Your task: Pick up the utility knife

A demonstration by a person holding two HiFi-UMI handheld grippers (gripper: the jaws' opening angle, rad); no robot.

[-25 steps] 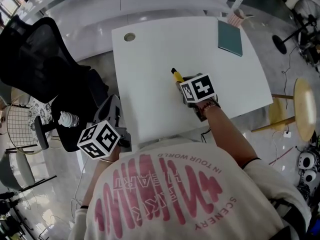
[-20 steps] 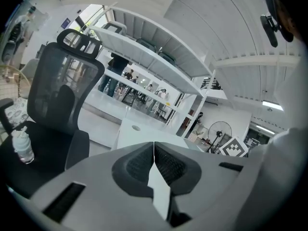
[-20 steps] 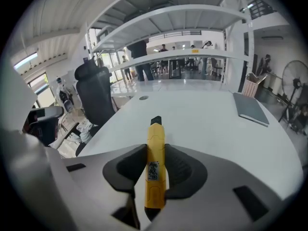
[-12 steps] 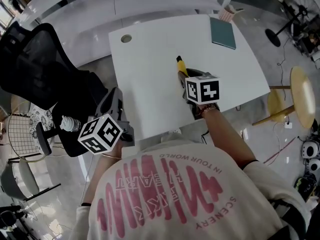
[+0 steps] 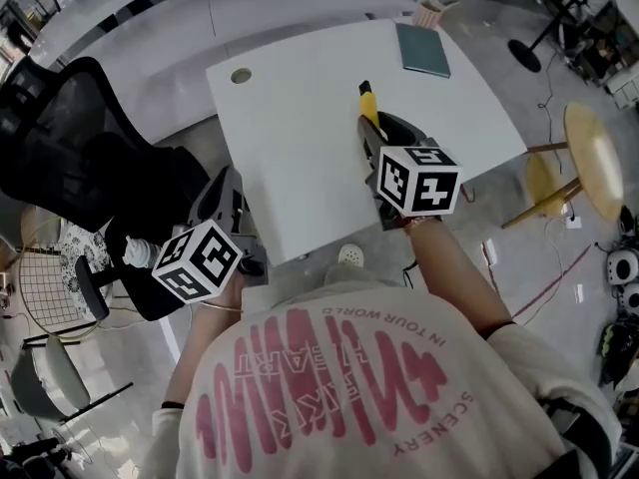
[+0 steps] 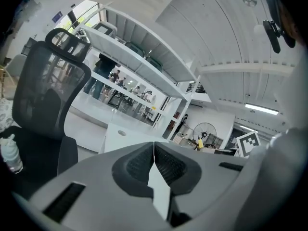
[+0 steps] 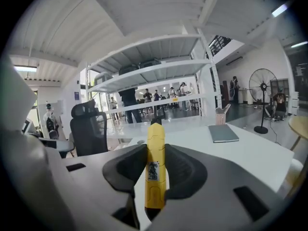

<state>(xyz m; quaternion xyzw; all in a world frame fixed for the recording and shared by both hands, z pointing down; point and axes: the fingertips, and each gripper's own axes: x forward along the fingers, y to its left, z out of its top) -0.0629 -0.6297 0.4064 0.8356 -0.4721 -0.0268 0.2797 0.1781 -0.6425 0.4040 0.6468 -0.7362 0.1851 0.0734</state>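
Observation:
The yellow utility knife [image 7: 155, 172] with a black tip is clamped between the pads of my right gripper [image 7: 155, 170], lifted off the white table [image 5: 300, 158]. In the head view the knife [image 5: 367, 104] sticks out ahead of the right gripper [image 5: 374, 138], over the table's middle. My left gripper [image 5: 232, 208] hangs off the table's near left corner, next to the black chair. In the left gripper view its jaws [image 6: 154, 163] are pressed together with nothing between them.
A teal notebook [image 5: 422, 50] lies at the table's far right corner, with a small pen holder [image 5: 427, 13] just beyond it. A black office chair [image 5: 80, 158] stands to the left, a round wooden stool [image 5: 589, 173] to the right. A cable hole [image 5: 241, 75] marks the table's far left corner.
My right gripper has risen off the table with the knife in it and tipped from steeply down toward level. The left gripper has lifted a little.

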